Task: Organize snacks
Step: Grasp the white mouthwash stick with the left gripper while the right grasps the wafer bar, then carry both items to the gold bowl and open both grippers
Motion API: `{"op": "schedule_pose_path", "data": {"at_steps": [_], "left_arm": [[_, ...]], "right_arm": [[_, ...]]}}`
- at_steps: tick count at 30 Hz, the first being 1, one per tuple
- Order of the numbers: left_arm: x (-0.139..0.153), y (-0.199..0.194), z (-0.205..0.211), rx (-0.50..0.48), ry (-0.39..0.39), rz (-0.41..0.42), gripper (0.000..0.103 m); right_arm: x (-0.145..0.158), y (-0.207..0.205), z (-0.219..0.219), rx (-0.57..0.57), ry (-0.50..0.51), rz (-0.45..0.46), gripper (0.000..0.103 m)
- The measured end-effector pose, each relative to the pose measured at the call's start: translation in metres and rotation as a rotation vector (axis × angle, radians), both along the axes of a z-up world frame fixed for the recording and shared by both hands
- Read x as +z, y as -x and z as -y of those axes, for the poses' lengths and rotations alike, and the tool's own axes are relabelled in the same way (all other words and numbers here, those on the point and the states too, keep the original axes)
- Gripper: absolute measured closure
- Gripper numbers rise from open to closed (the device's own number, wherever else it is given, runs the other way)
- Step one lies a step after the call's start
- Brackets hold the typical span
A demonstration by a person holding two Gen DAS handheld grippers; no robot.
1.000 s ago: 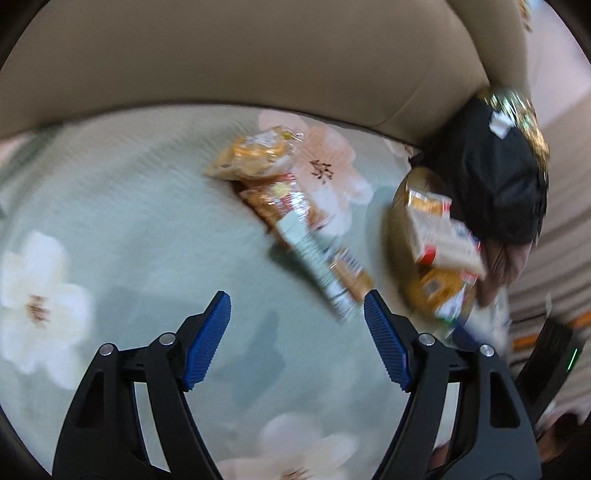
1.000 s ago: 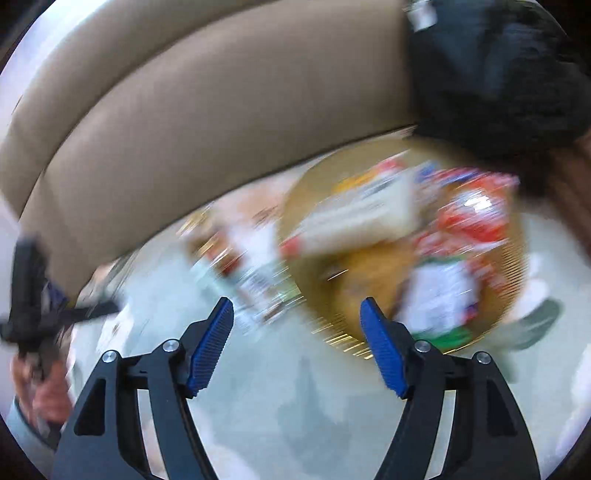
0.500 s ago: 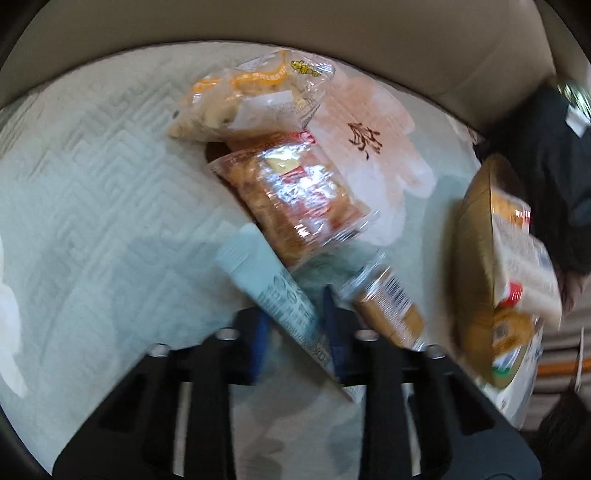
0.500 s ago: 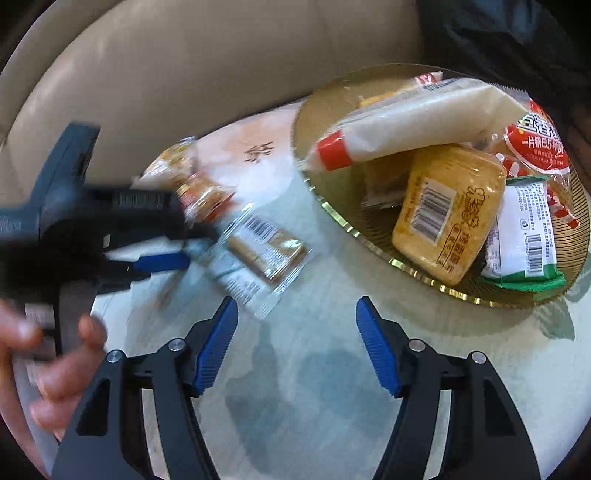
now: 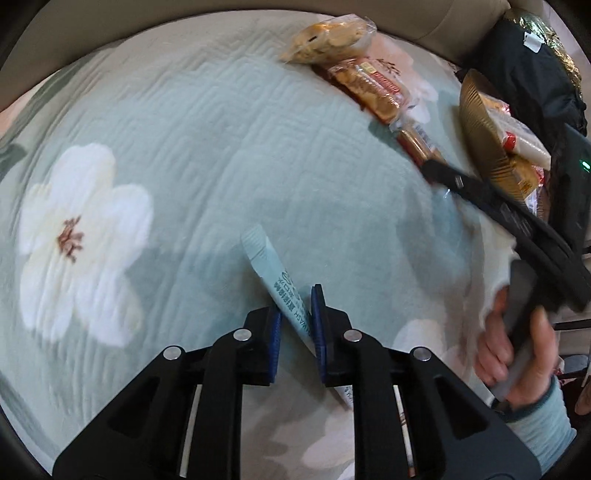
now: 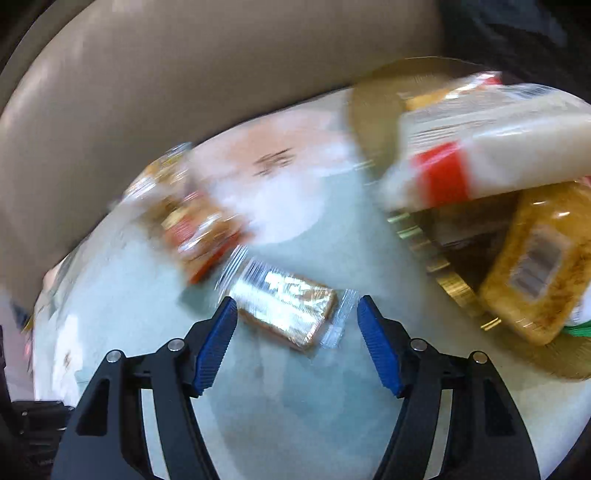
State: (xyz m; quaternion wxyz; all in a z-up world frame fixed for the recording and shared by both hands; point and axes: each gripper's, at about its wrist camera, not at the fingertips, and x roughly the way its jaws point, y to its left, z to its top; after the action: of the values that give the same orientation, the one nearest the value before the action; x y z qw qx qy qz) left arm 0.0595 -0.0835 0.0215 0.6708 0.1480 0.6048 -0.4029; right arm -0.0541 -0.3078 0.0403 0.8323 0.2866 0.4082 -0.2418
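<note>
Seen from the left wrist, starting at the far left: beige sofa backrest (image 5: pixel 110 29) curving along the far edge of the quilted green cover (image 5: pixel 221 147). Below it a large white flower print (image 5: pixel 81 240) on a wide bare stretch, running clear from the left edge to the middle, with ample room to move. At bottom centre, left gripper (image 5: pixel 295 314) narrowed to a slim gap and pinching a pale green sachet (image 5: pixel 275 280) by its lower half, jaws just closed in from wide and eased back a trifle. Sachet slanting up and left out of the pads; possibly lifted off the cover, hard to say through the blur.

Further right, a row of snacks along the far edge: cracker packet (image 5: pixel 328 40), then red-brown packet (image 5: pixel 369 88) touching it, then foil-wrapped bar (image 5: pixel 417 142). Just beside the bar, right gripper (image 5: pixel 439 173) reaching in, held by a hand (image 5: pixel 517 354) in a pale sleeve. Gold tray (image 5: pixel 480 133) at the right edge, filled with packets, and a black bag (image 5: pixel 524 74) behind it against the backrest.

Seen from the right wrist, left to right: red-brown packet blurred at the far edge, open cover in front of it. In the centre, right gripper (image 6: pixel 295 317) standing moderately wide, just narrowed a little, pads either side of the foil-wrapped bar and clear of it, bar flat on the cover. To the right, gold tray rim close by, leaving a narrow lane; on the tray a long white packet (image 6: pixel 480 155) with a red band and a yellow packet (image 6: pixel 535 266) below it.
</note>
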Motion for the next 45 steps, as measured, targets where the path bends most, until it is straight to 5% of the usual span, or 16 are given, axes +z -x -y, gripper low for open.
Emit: {"op": "schedule_pose_path", "data": {"at_steps": [4, 5, 8, 10, 13, 16, 20, 23, 31, 39, 45], "left_arm": [[0.0, 0.005, -0.003, -0.055, 0.018, 0.037, 0.082], [0.001, 0.008, -0.003, -0.075, 0.019, 0.041, 0.073], [0.003, 0.014, -0.012, -0.064, 0.018, 0.011, 0.046], [0.001, 0.012, -0.015, -0.009, 0.027, -0.022, 0.046], [-0.003, 0.024, -0.01, 0.025, 0.001, 0.029, 0.047], [-0.005, 0.043, 0.002, -0.012, -0.073, 0.173, 0.058], [-0.002, 0.056, 0.008, -0.087, -0.106, 0.301, 0.076], [0.0, 0.063, 0.01, -0.153, -0.086, 0.345, 0.087], [0.004, 0.014, -0.025, -0.087, 0.184, -0.022, 0.098], [0.015, 0.049, -0.003, -0.196, 0.252, 0.0, 0.098], [0.06, 0.081, 0.017, -0.237, 0.327, 0.008, 0.098]], "right_arm": [[0.003, 0.001, -0.032, 0.19, -0.141, 0.018, 0.037], [0.005, 0.004, -0.036, 0.205, -0.151, 0.021, 0.037], [0.017, 0.02, -0.036, 0.154, -0.055, -0.008, 0.024], [0.022, 0.016, -0.032, 0.135, 0.026, -0.035, 0.022], [0.022, -0.004, -0.03, 0.164, 0.057, -0.078, 0.022], [0.008, -0.034, -0.029, 0.169, 0.106, -0.145, 0.024], [-0.003, -0.04, -0.04, 0.185, 0.175, -0.204, 0.058], [-0.002, -0.042, -0.052, 0.232, 0.219, -0.206, 0.068], [-0.001, 0.003, -0.084, 0.326, 0.159, -0.206, 0.069], [0.012, 0.09, -0.084, 0.262, 0.037, -0.2, 0.069], [0.039, 0.152, -0.047, 0.095, -0.112, -0.083, 0.069]]}}
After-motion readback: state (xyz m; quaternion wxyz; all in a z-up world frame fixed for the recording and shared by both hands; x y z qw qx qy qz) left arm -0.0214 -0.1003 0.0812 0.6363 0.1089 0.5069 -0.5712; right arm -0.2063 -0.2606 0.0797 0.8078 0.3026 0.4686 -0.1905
